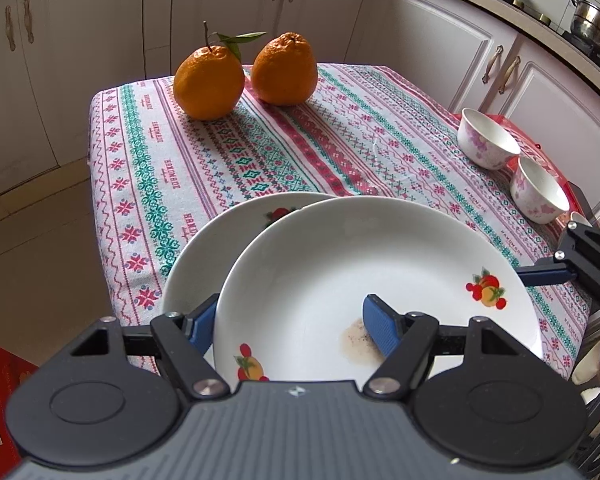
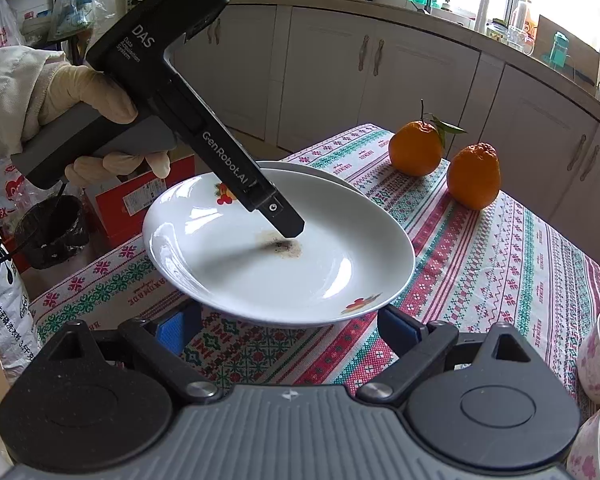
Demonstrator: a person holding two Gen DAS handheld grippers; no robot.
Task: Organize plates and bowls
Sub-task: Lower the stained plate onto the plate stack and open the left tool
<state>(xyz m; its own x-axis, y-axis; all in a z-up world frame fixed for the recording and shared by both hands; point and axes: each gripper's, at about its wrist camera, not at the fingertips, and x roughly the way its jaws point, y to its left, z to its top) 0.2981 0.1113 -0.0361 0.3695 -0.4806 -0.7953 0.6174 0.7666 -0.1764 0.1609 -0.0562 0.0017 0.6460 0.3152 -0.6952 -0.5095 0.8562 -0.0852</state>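
Now, left gripper (image 1: 288,326) pinching the stained plate (image 1: 340,264) rim, right gripper (image 2: 282,330) spread wide, empty.

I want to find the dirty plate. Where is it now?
The stained plate sits in the left gripper, overlapping the second plate, near the table edge, opposite the oranges.

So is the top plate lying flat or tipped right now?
Tipped. The top plate is held by the left tool, its near edge raised off the tablecloth, overlapping the plate below.
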